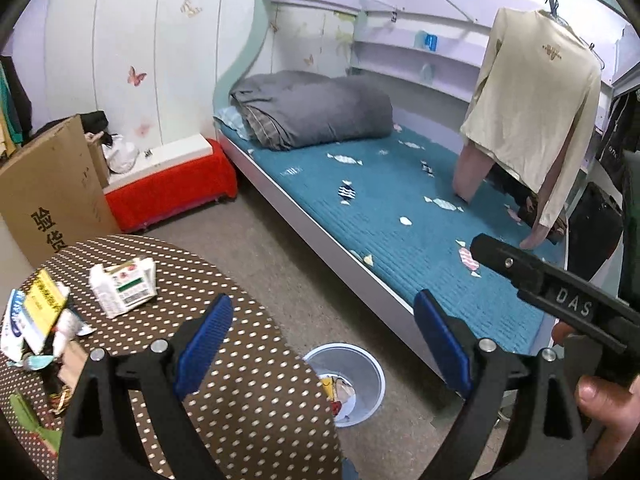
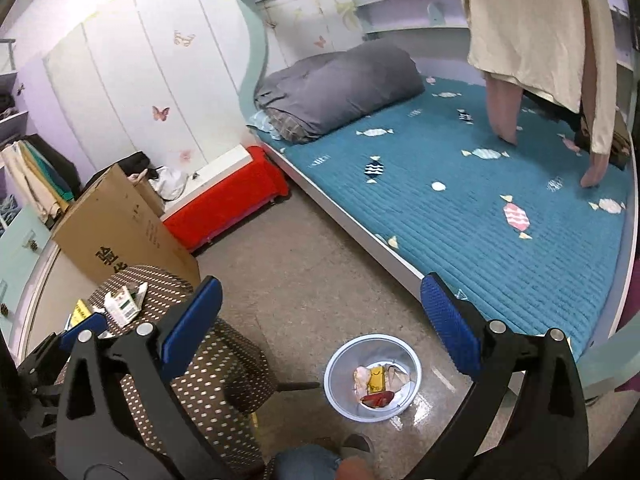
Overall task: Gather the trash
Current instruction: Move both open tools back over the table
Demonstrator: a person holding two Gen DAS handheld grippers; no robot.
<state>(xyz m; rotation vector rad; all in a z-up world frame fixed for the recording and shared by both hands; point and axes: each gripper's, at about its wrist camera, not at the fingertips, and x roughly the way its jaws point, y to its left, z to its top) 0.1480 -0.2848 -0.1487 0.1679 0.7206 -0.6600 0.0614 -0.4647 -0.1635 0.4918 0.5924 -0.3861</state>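
both grippers, left gripper point(image 1: 320, 344) and right gripper point(image 2: 320, 324), hover jaws spread and empty, while a light, crushable carton point(image 1: 123, 288) at ten o'clock on the tabletop point(image 1: 240, 380) invites an edge pinch.

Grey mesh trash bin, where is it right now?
The round grey mesh trash bin stands on the floor between the polka-dot round table and the blue bed, low-centre in both wrist views, with some wrappers already inside.
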